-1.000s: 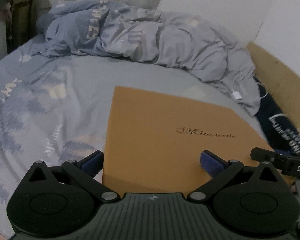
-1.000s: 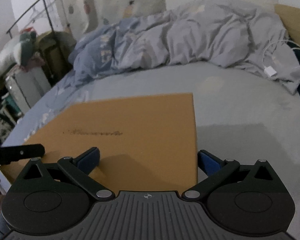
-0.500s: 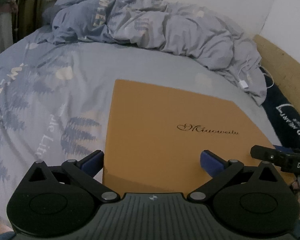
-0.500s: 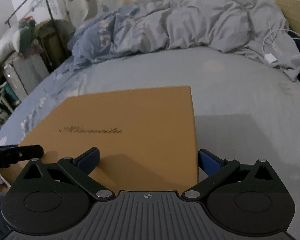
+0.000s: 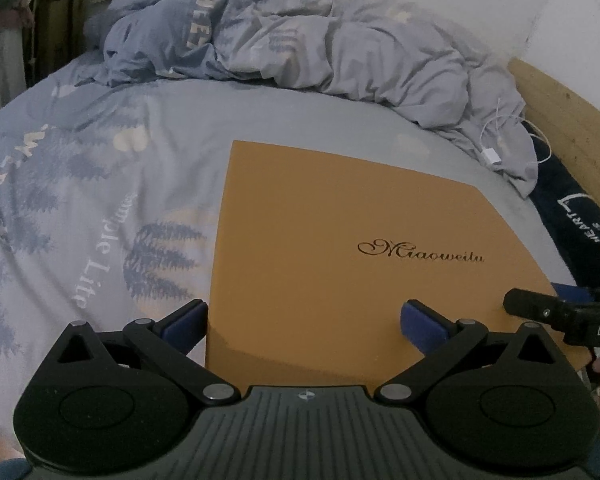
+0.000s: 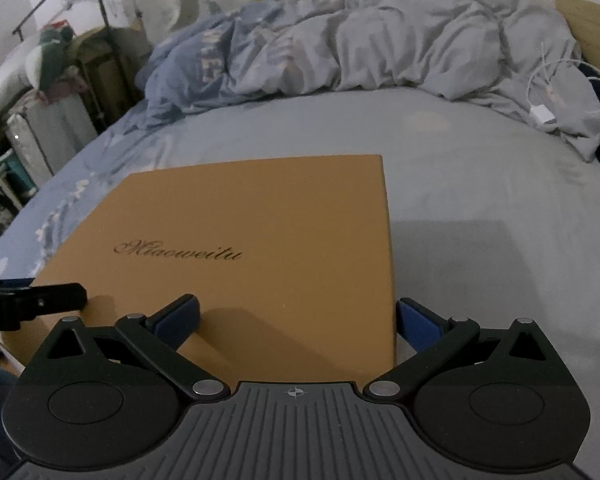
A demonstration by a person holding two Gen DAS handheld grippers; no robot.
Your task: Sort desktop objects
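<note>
A flat orange box (image 5: pixel 340 248) with gold script lettering lies on the bed near its front edge. It also shows in the right wrist view (image 6: pixel 260 248). My left gripper (image 5: pixel 304 322) is open, its blue pads straddling the box's near left corner. My right gripper (image 6: pixel 298 318) is open, its pads straddling the box's near right corner. The right gripper's tip shows at the right edge of the left wrist view (image 5: pixel 540 312), and the left gripper's tip shows at the left edge of the right wrist view (image 6: pixel 40 302). Neither gripper holds anything.
A rumpled blue-grey duvet (image 5: pixel 320 48) is piled at the back of the bed. A white charger and cable (image 6: pixel 544 114) lie on it at right. A dark navy cloth (image 5: pixel 576 220) and wooden headboard (image 5: pixel 560 108) are at right. A clothes rack and clutter (image 6: pixel 60 76) stand left.
Both grippers have tilted downward and edged in over the box's near edge; the box looks larger and lower in view. Both stay open.
</note>
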